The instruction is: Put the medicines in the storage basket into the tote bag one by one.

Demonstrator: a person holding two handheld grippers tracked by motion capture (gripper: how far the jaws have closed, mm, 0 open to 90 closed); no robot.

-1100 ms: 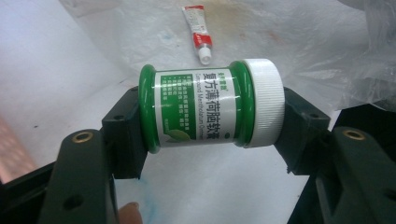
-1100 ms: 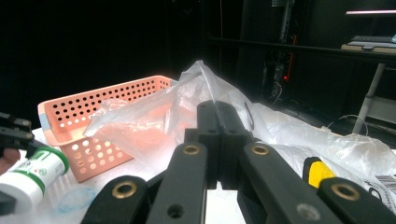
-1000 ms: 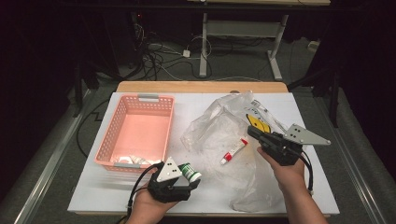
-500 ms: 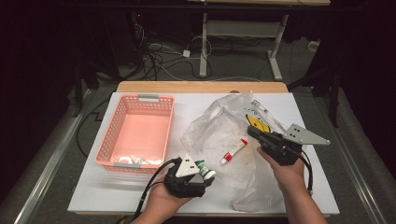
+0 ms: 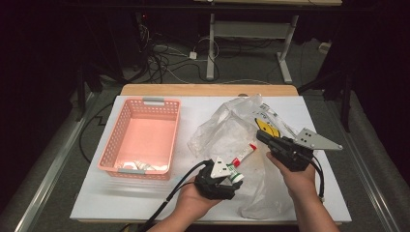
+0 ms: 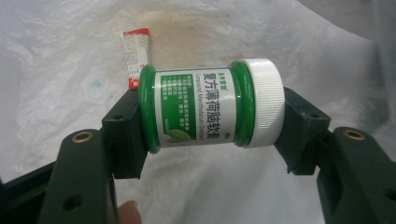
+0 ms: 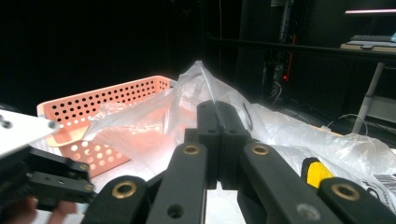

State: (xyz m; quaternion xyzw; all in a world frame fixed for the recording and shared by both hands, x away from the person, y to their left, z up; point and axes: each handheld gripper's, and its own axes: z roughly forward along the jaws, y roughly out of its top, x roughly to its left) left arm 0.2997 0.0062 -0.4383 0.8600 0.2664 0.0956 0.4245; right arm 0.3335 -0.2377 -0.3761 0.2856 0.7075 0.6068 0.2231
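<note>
At the left of the counter (image 5: 96,203) stands the pink basket (image 5: 141,140); just right of it the left gripper (image 5: 235,178) pinches a green jar (image 6: 210,108) end to end between its fingers, beside the clear plastic bag (image 5: 227,130); the right gripper (image 5: 263,137), fingers pressed together, pinches the bag's film. The jar looks in transit; next comes carrying it to its destination and spreading the fingers.

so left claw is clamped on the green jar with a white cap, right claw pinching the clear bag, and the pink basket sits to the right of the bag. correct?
Not quite: the pink basket sits to the left of the clear bag, as the high view shows. The rest holds: the left claw is clamped on the green jar with a white cap, and the right claw pinches the bag.
</note>
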